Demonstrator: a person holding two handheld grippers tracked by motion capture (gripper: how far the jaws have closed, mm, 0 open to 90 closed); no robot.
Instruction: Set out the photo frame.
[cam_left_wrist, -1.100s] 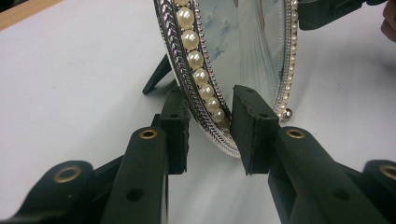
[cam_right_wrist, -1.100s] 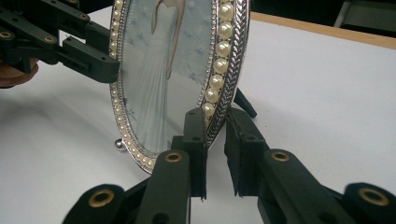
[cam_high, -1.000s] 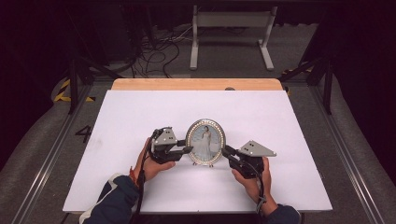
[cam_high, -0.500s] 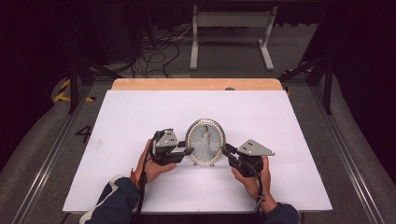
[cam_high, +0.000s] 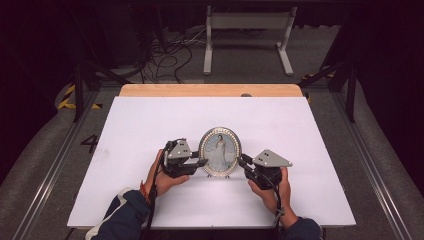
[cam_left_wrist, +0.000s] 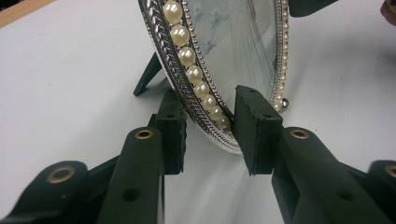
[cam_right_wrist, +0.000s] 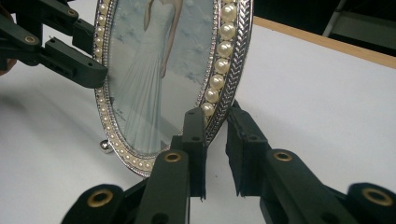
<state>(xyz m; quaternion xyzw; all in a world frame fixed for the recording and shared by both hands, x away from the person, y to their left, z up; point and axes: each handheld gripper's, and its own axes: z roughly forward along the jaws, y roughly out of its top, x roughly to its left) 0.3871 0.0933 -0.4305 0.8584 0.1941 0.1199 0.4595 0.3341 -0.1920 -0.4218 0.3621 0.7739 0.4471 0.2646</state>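
oval pearl frame (cam_high: 220, 152) upright between both claws

The oval picture frame (cam_high: 220, 151) stands upright on the white table (cam_high: 150, 125), propped on a dark rear strut, roughly centred between the left and right edges and nearer the front edge. Its silver braided rim carries a ring of pearls. The glass covers a photo of a figure in a long white gown.

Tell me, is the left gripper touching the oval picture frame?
Cannot tell: in the left gripper view its jaws straddle the pearl-edged picture frame rim, but any contact is unclear.
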